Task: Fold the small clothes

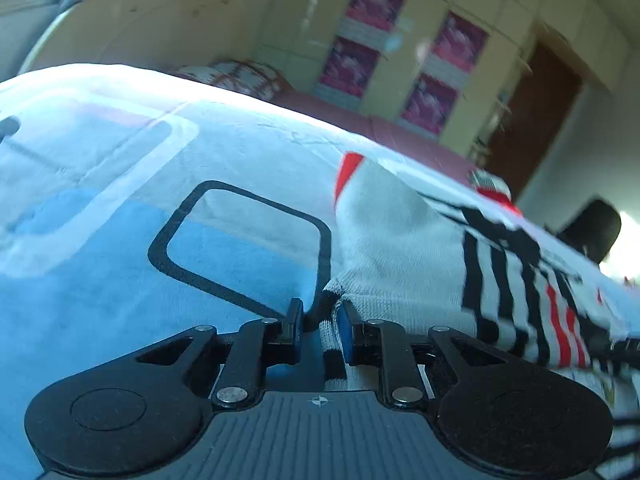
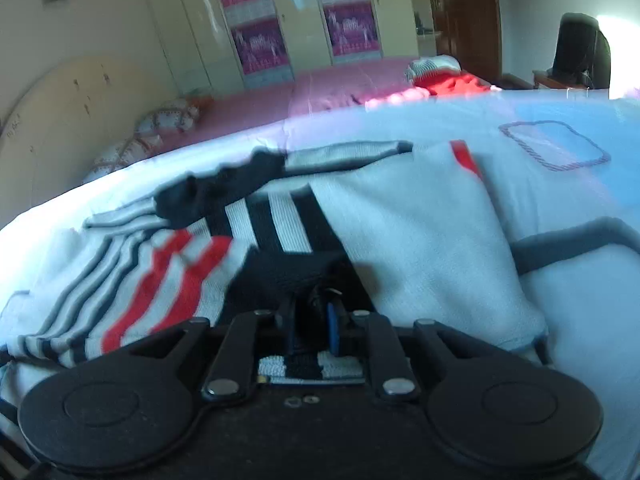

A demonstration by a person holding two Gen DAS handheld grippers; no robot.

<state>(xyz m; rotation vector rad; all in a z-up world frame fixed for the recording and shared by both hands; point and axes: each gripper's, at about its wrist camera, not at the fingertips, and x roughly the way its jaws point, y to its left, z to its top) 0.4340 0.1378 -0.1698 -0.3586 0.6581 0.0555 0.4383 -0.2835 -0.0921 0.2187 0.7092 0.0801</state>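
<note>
Both wrist cameras sit low and close over the bed (image 1: 120, 240), sharing the striped garment (image 2: 420, 220) and wardrobe (image 2: 304, 20).

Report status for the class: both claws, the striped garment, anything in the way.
Left claw pinching striped garment edge. Right claw narrow, garment between fingers, grip unclear. Garment on blue bedspread. Nothing obstructing.

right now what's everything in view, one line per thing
white knit garment with black and red stripes: one, lying on the blanket
light blue blanket with dark outlined shapes: one, under the garment
pink bedspread: one, beyond the blanket
red and white clothes pile: one, far bed edge
patterned cushions: two, by the headboard
cream wardrobe with pink posters: one, back wall
left gripper: black, striped hem between the pads
right gripper: black, over black knit
</note>
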